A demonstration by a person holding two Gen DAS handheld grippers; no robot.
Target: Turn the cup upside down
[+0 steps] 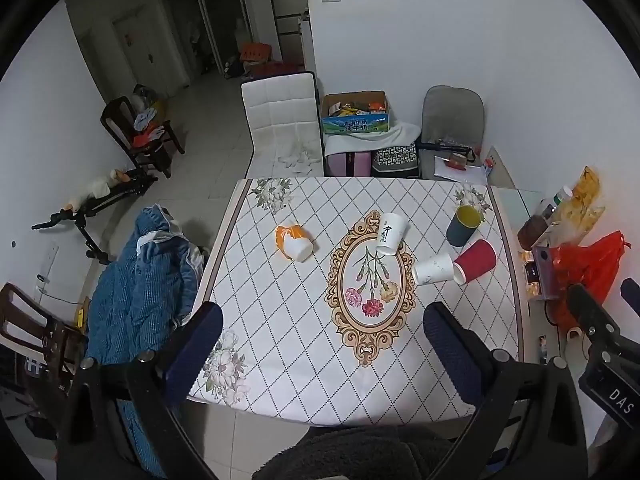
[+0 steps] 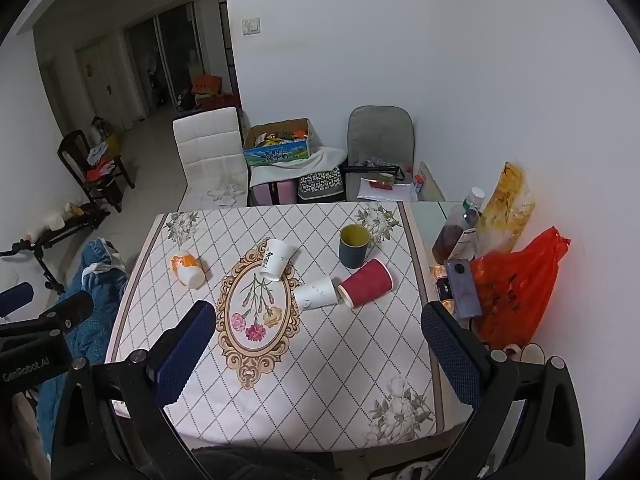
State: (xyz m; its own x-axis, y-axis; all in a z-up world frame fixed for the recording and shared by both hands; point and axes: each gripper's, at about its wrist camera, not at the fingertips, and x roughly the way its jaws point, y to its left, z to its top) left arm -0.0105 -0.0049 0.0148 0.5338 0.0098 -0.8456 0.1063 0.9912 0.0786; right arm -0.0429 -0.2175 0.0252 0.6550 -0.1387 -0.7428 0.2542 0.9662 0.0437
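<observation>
- Left wrist view: left claw (image 1: 322,344) spread wide, holding nothing, hovering over the near edge of the desk (image 1: 288,360).
- Ahead of it, five cups: orange-and-white cup (image 1: 293,242) on its side, ahead-left; white lettered cup (image 1: 390,234) tipped, straight ahead; plain white cup (image 1: 433,268) and red cup (image 1: 476,261) lying mouth to mouth, touching, ahead-right; dark cup with yellow inside (image 1: 464,225) upright, farthest right.
- Right wrist view: right claw (image 2: 318,342) spread wide too, empty, above the desk's (image 2: 340,380) near part.
- Red cup (image 2: 366,282) and plain white cup (image 2: 316,292) just ahead; dark cup (image 2: 353,245) upright beyond; lettered cup (image 2: 275,259) ahead-left; orange-and-white cup (image 2: 187,269) far left.
</observation>
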